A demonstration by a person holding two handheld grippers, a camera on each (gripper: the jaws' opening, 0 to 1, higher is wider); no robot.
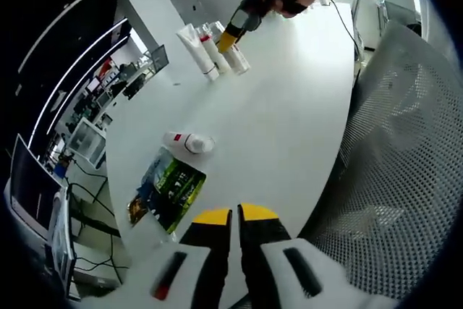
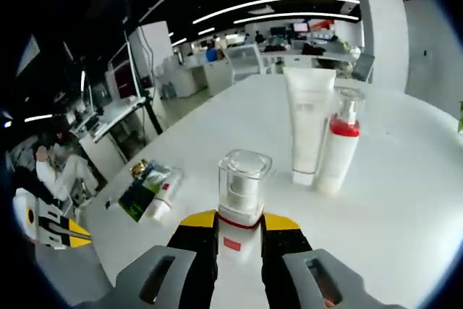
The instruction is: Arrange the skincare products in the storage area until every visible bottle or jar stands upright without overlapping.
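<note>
My right gripper (image 2: pixel 240 223) is shut on a white bottle with a clear cap and a red band (image 2: pixel 243 179), held upright just above the white table (image 2: pixel 405 200). Just beyond it stand a white tube (image 2: pixel 308 117) and a pump bottle with a red collar (image 2: pixel 338 146), side by side. In the left gripper view that group (image 1: pixel 210 52) sits far off, with a hand holding the right gripper (image 1: pixel 233 32) over it. A white bottle with a red mark (image 1: pixel 188 142) lies on its side beside a green packet (image 1: pixel 168 192). My left gripper (image 1: pixel 235 216) is shut and holds nothing, near the table's edge.
A mesh office chair (image 1: pixel 405 171) stands close on the right of the left gripper view. The lying bottle and green packet (image 2: pixel 148 189) also show at the table's left edge, with the left gripper (image 2: pixel 51 231) beyond them. Desks and monitors fill the room behind.
</note>
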